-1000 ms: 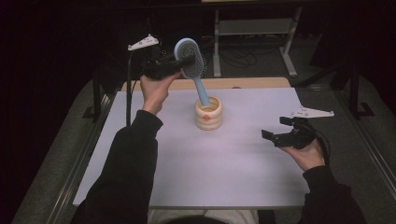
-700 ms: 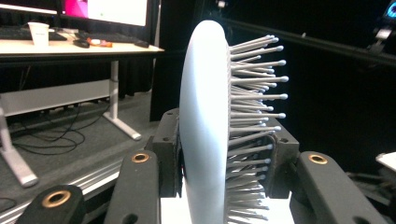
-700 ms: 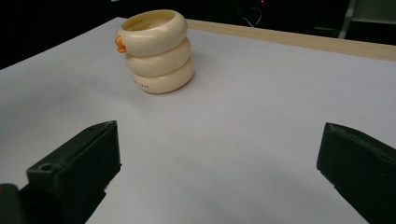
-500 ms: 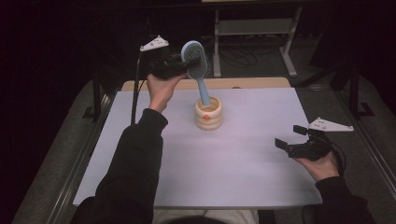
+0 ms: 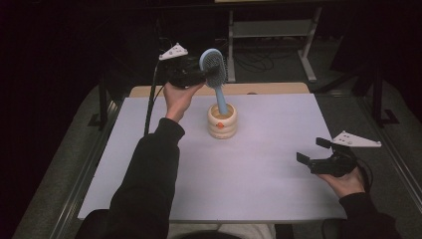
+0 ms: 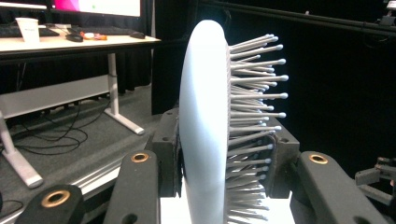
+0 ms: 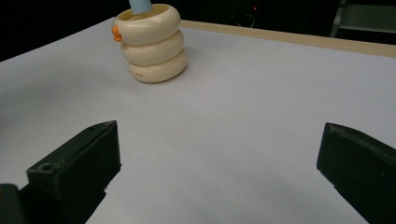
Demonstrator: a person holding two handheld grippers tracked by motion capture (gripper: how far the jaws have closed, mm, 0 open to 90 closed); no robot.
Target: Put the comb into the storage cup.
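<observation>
A light-blue hairbrush (image 5: 214,62) stands nearly upright with its handle down inside a cream ringed holder (image 5: 222,121) at the far middle of the white mat. My left gripper (image 5: 201,74) is shut on the brush head, level and pointing right. In the left gripper view the brush head (image 6: 205,121) sits edge-on between the pads of my left gripper (image 6: 224,149), bristles to the right. My right gripper (image 5: 311,154) is open near the mat's right side, low over it, with nothing between its jaws. The right gripper view shows my right gripper (image 7: 219,154) facing the holder (image 7: 152,44) and the blue handle (image 7: 140,5).
The white mat (image 5: 259,169) covers the table, with a wooden strip (image 5: 268,88) along the far edge. Behind it stand white desk legs (image 5: 306,59) and floor cables. A desk (image 6: 70,44) with a cup and keyboard shows in the left gripper view.
My left hand has carried the brush head to the right and a little down, making the brush stand more upright in the holder. My right hand drew back to the right and nearer the front edge.
</observation>
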